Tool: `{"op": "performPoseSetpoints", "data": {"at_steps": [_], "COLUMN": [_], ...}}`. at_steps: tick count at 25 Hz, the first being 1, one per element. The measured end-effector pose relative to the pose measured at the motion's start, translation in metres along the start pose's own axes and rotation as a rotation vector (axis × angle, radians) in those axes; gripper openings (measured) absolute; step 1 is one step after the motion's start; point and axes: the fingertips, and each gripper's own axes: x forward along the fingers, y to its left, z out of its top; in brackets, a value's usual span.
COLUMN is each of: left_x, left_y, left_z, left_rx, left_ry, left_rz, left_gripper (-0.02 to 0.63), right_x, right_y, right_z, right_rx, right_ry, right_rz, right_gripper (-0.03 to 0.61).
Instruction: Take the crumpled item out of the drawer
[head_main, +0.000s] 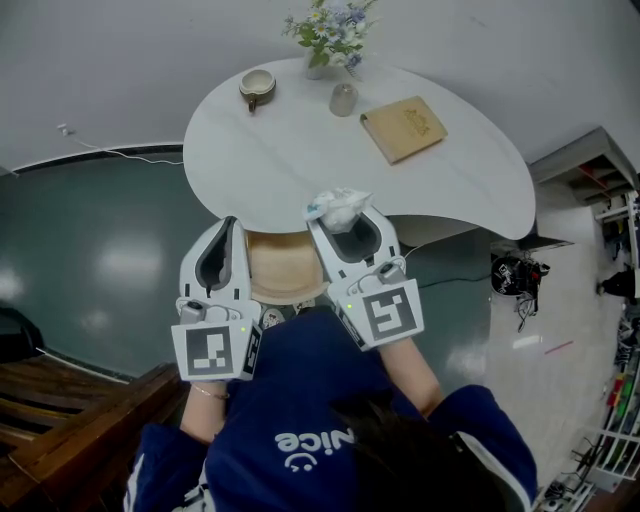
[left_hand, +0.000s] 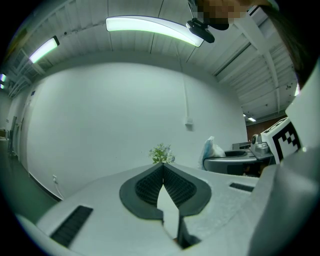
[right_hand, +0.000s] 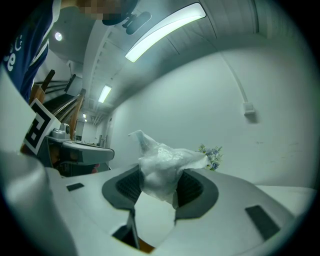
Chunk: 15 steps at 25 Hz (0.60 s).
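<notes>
A crumpled white wad of plastic and paper (head_main: 341, 209) sits between the fingertips of my right gripper (head_main: 340, 212), which is shut on it at the near edge of the white table (head_main: 300, 150). In the right gripper view the wad (right_hand: 160, 169) bulges out between the dark pads. My left gripper (head_main: 229, 222) is shut with its tips touching and nothing in them, just left of the open wooden drawer (head_main: 285, 270) under the table's edge. The left gripper view shows its pads (left_hand: 150, 186) meeting at the tip, and the wad (left_hand: 212, 148) off to the right.
On the table stand a cup (head_main: 257, 86), a flower vase (head_main: 325, 35), a small glass (head_main: 343, 99) and a tan book (head_main: 403, 128). A dark wooden stair (head_main: 60, 420) lies at the lower left. Shelves and cables (head_main: 515, 280) stand at the right.
</notes>
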Motion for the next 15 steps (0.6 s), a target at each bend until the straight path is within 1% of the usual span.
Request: {"op": "performPoseSetpoints", "data": {"at_steps": [15], "left_x": [0.0048], "left_y": [0.0048], "left_z": [-0.0017], "left_rx": [0.003], "left_ry": [0.014], "left_rz": [0.006], "left_gripper": [0.003], "right_x": [0.0053], "right_y": [-0.0008], "right_z": [-0.0023], "right_rx": [0.02], "right_ry": [-0.002], "right_rz": [0.001], "right_gripper": [0.175]}}
